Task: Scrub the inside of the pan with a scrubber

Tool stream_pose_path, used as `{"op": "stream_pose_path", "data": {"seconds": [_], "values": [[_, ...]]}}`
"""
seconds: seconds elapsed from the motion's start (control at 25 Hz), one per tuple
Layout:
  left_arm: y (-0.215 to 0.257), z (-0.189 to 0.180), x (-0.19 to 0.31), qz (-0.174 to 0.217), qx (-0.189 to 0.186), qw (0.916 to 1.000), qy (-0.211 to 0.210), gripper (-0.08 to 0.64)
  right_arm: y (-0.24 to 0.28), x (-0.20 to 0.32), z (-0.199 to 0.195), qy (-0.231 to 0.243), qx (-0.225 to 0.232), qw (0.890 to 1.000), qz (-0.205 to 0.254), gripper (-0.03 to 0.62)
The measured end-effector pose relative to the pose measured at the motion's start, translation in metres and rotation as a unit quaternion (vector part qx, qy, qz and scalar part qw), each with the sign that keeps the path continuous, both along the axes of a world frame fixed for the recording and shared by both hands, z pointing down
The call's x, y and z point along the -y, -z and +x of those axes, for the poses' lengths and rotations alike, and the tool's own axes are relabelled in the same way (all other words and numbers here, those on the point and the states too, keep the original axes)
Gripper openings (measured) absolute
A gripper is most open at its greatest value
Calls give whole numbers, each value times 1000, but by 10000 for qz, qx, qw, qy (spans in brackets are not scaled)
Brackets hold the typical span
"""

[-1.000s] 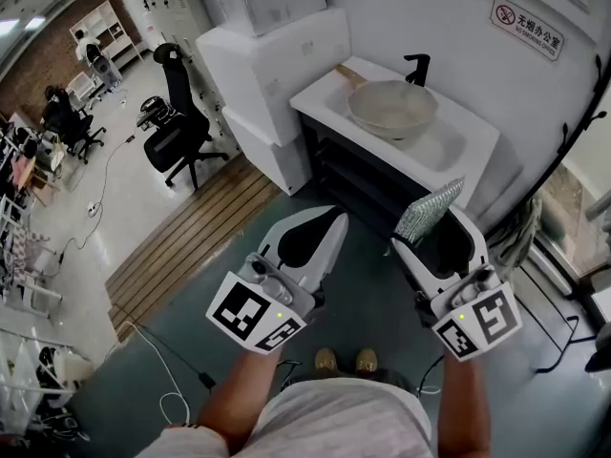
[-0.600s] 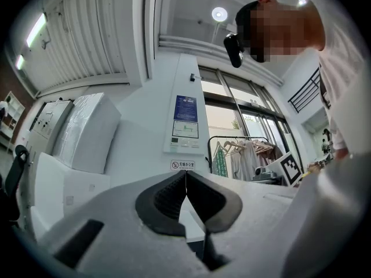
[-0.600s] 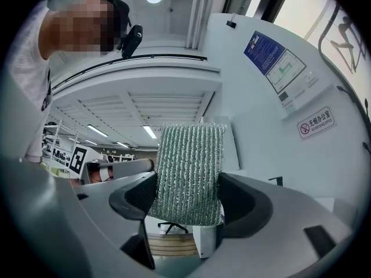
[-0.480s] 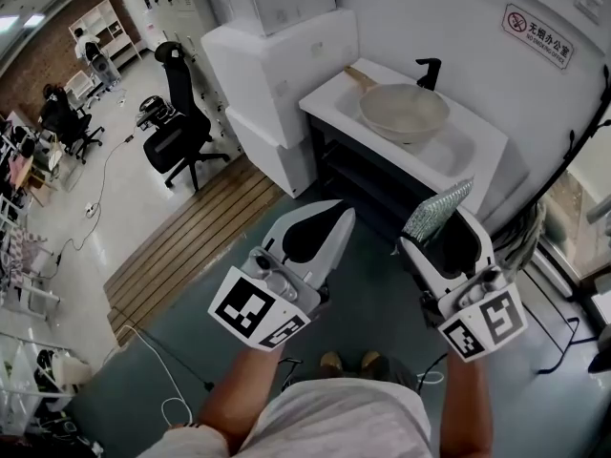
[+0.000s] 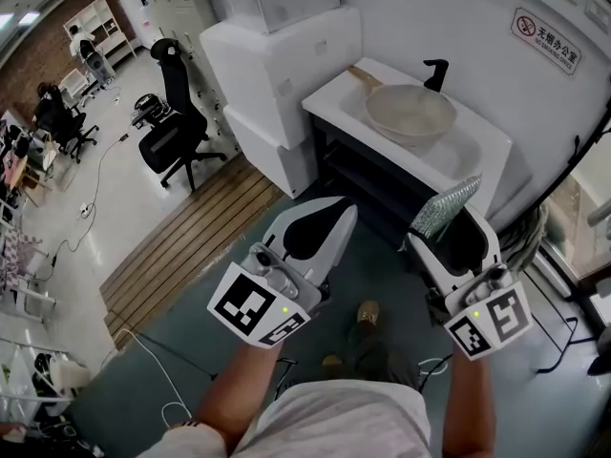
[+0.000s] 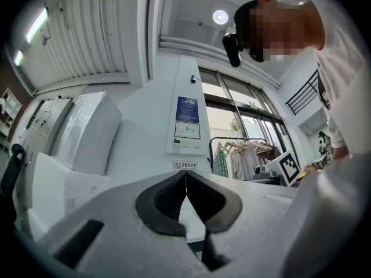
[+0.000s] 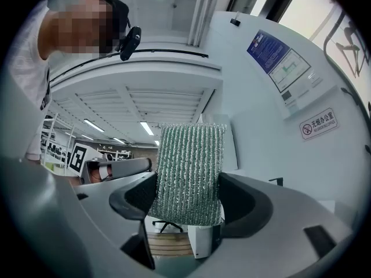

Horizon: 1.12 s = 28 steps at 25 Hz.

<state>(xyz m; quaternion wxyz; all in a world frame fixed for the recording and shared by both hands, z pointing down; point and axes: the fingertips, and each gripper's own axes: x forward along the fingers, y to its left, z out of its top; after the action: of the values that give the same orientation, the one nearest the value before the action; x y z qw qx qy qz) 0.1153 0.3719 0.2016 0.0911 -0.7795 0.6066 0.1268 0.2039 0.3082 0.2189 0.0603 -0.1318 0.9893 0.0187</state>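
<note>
A beige pan (image 5: 410, 114) with a wooden handle rests in the white sink (image 5: 477, 151) at the top of the head view, beside a black tap (image 5: 437, 72). My right gripper (image 5: 447, 219) is shut on a silver-green mesh scrubber (image 5: 445, 208), which stands upright between the jaws in the right gripper view (image 7: 188, 175). My left gripper (image 5: 329, 219) is shut with nothing in it; its dark pads (image 6: 185, 198) meet in the left gripper view. Both grippers hang over the floor, short of the sink unit and well below the pan.
White boxes (image 5: 277, 65) are stacked left of the sink unit. A black office chair (image 5: 172, 127) stands on the floor at the left, by a wooden slatted strip (image 5: 191, 237). A cable (image 5: 143, 351) lies on the grey-green floor. The person's shoes (image 5: 368, 315) show below.
The view has moved closer to the sink, so the pan sits slightly further right. Both grippers have drifted a little right and forward. The person's feet have shifted in a step.
</note>
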Motion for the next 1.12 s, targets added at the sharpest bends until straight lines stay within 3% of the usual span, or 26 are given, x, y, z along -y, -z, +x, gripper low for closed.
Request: {"op": "stream_pose_path", "data": {"seconds": [0.4, 1.12], "values": [[-4, -43, 62, -27, 9, 10000, 29, 16, -6, 63, -41, 13, 2, 10000, -14, 339], [-8, -114, 264, -239, 93, 9996, 134, 16, -9, 261, -103, 38, -68, 10000, -53, 339]]}}
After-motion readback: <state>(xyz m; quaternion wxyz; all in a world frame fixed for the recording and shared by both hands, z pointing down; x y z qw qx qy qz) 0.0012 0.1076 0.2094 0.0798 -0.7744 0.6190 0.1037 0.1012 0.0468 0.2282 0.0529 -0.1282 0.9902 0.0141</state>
